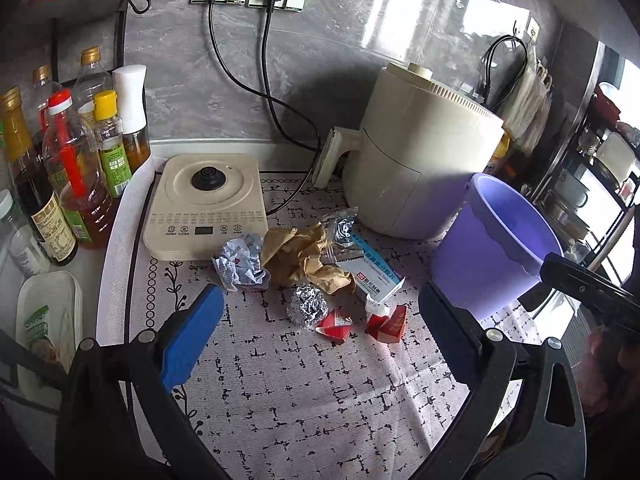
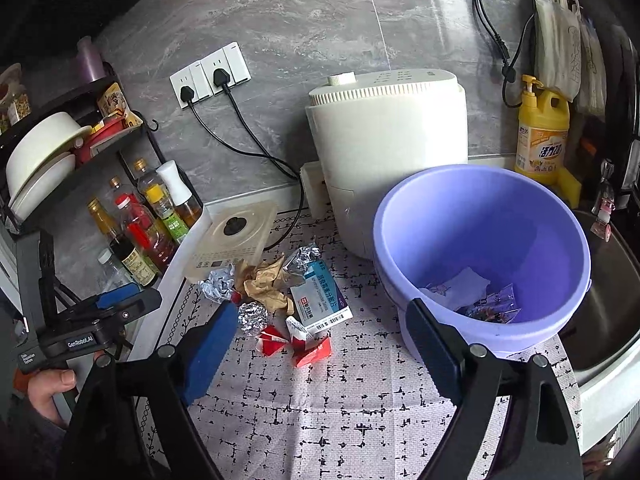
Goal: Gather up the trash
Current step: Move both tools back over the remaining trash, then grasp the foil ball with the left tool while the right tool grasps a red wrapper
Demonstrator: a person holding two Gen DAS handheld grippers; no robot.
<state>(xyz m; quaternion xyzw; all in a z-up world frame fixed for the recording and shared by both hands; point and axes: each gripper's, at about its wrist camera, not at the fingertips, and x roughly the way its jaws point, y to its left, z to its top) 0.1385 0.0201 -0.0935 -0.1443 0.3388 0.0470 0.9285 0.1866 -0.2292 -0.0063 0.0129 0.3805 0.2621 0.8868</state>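
A pile of trash lies on the patterned mat [image 1: 320,380]: a crumpled white paper [image 1: 240,262], crumpled brown paper [image 1: 304,260], a foil ball [image 1: 306,308], a medicine box [image 1: 372,270], a clear wrapper [image 1: 340,228] and red packet pieces [image 1: 334,326]. The purple bucket [image 1: 492,240] stands to the right; in the right wrist view it [image 2: 480,220] holds some scraps [image 2: 472,296]. My left gripper [image 1: 320,320] is open and empty, just short of the foil ball. My right gripper [image 2: 320,332] is open and empty, above the red pieces [image 2: 312,350] beside the bucket.
A cream air fryer [image 1: 420,160] stands behind the trash, a kettle base [image 1: 206,204] at the left. Oil and sauce bottles [image 1: 72,168] line the left wall. A yellow detergent bottle [image 2: 542,132] and a sink [image 2: 600,300] are at the right.
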